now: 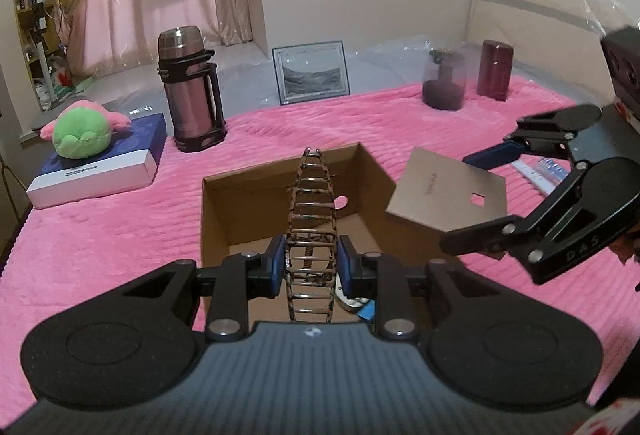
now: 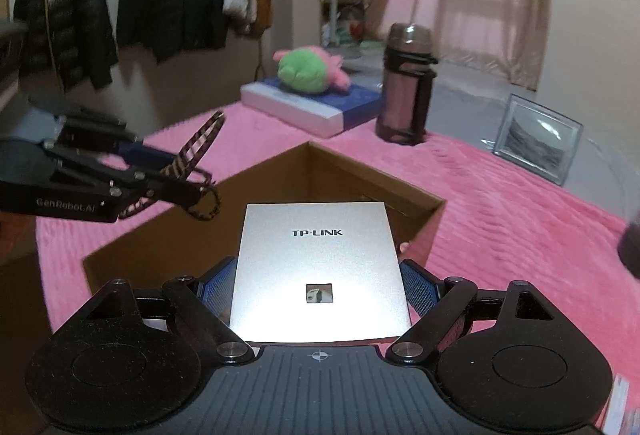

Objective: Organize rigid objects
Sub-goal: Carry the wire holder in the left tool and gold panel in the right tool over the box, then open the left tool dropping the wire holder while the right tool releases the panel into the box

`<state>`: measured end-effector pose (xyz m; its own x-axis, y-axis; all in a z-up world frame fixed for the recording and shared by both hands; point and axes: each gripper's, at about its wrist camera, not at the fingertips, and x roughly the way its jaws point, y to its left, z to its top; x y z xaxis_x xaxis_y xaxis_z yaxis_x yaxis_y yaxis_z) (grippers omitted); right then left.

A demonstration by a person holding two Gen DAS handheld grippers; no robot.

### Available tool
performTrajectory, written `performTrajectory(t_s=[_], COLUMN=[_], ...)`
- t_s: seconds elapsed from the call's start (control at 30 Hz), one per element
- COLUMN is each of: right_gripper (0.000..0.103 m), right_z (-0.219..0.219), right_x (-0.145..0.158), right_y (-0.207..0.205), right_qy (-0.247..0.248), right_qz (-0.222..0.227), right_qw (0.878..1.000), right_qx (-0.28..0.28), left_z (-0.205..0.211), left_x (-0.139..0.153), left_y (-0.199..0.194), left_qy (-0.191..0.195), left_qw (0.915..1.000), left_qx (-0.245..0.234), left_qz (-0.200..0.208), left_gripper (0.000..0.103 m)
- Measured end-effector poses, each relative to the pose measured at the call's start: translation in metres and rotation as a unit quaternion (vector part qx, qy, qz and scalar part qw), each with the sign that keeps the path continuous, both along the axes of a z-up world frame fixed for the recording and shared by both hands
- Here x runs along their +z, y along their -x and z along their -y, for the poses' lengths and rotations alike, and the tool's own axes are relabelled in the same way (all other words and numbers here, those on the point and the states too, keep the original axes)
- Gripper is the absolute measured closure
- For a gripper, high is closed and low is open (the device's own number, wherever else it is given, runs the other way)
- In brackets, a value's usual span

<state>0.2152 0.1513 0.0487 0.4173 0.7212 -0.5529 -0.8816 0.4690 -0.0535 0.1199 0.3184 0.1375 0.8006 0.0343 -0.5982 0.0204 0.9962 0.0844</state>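
Both grippers sit over the open cardboard box on the pink blanket, each w/ something to drop in. Left gripper has a leopard-print hair claw clip, blue pads pressed on either side of it near the spring, so jaws are narrow, clamped on the clip; it stands upright over the box's near edge. Right gripper carries the silver TP-LINK box, jaws spread wide to span it, pads touching both side edges; it's tilted, front end out over the box opening.

To do this well, I'd say: bring each item fully inside the walls before letting go, lower rather than drop from height. Clip looks springy and slim, could tip or snag on the rim if released too close to the edge. The flat TP-LINK box should go in level so it lies flat along the bottom & leaves room. One hand at a time, probably; the two grippers are near each other over the same opening.
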Motion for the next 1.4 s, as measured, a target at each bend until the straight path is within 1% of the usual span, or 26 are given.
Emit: performTrajectory(t_s=[0.13,0.33,0.67,0.83,1.13,1.23,1.4], right_gripper=[0.020,0.020,0.020,0.020,0.020,0.020,0.020], right_z=[-0.033,-0.074,-0.113,-0.122,-0.131,-0.133,-0.137], right_x=[-0.012,-0.034,-0.069,-0.079,-0.089,-0.091,-0.091], right_y=[-0.022,-0.046,-0.072,-0.080,-0.086,-0.087,-0.091], right_qy=[0.047,0.119,0.205,0.225,0.242,0.246,0.246], right_qz=[0.013,0.053,0.062,0.069,0.055,0.052,0.042], right_qw=[0.999,0.991,0.975,0.969,0.966,0.965,0.965], right_qx=[0.018,0.038,0.066,0.070,0.073,0.075,0.076], left_z=[-0.011,-0.029,-0.035,-0.036,-0.040,-0.038,-0.037], left_x=[-0.012,-0.037,-0.061,-0.072,-0.090,-0.093,-0.095], left_y=[-0.024,-0.050,-0.080,-0.093,-0.106,-0.110,-0.114], left_qy=[-0.007,-0.008,-0.025,-0.030,-0.029,-0.040,-0.043], left_qw=[0.9998,0.9988,0.9956,0.9933,0.9893,0.9882,0.9874], left_qx=[-0.006,-0.009,-0.010,-0.009,-0.003,-0.004,-0.005], left_qz=[-0.019,-0.048,-0.090,-0.111,-0.143,-0.148,-0.153], left_gripper=[0.081,0.081,0.081,0.081,0.081,0.081,0.081])
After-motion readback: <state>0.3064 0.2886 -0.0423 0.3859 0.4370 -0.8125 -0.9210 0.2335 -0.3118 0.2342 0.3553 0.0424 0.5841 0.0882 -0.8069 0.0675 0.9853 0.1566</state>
